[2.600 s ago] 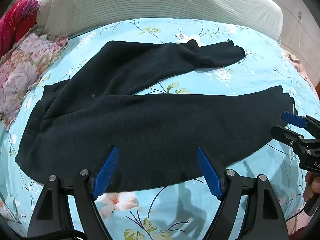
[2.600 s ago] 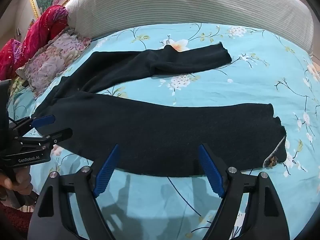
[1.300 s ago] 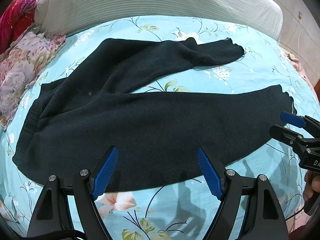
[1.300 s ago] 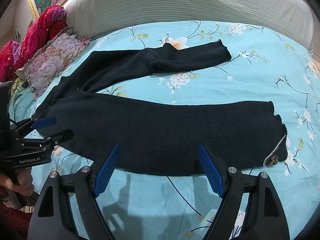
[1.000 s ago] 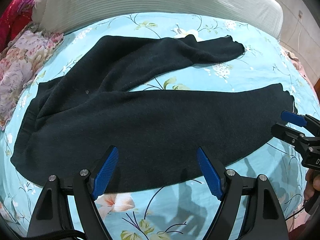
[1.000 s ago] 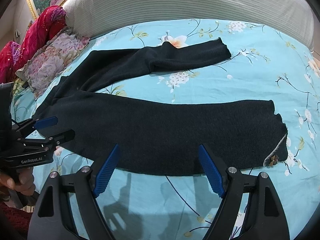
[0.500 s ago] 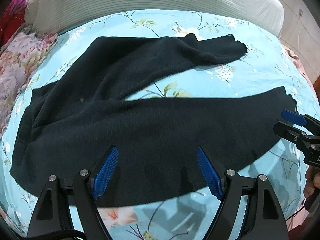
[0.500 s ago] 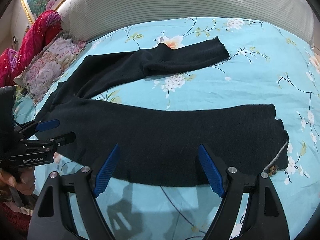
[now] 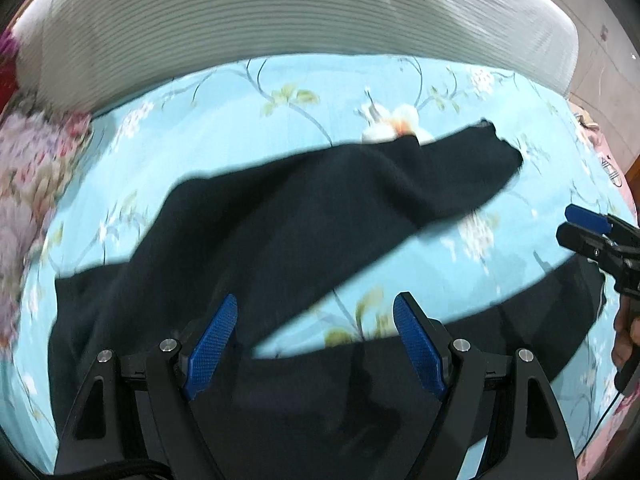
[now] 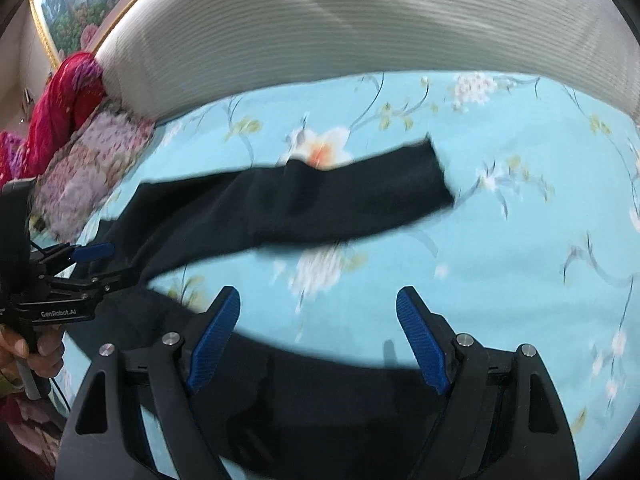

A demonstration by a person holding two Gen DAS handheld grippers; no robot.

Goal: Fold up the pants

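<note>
Black pants (image 9: 288, 236) lie spread on a turquoise floral bedsheet (image 9: 224, 104), legs apart in a V. The far leg (image 10: 344, 196) runs to the right. The near leg (image 9: 400, 392) passes under both grippers. My left gripper (image 9: 316, 340) is open and empty, above the crotch and near leg. My right gripper (image 10: 318, 336) is open and empty, above the near leg's upper edge. Each gripper shows in the other's view, the right one (image 9: 592, 236) at the right edge, the left one (image 10: 80, 276) at the left edge. Both frames are motion-blurred.
A white ribbed headboard (image 10: 360, 28) runs along the far side of the bed. A floral pillow (image 10: 88, 168) and red bedding (image 10: 64, 100) lie at the far left. A framed picture (image 10: 72, 4) hangs upper left. The floor shows at the far right (image 9: 608, 60).
Both grippers have moved forward over the pants toward the far leg. The near leg now lies under the fingers. Both stay open.
</note>
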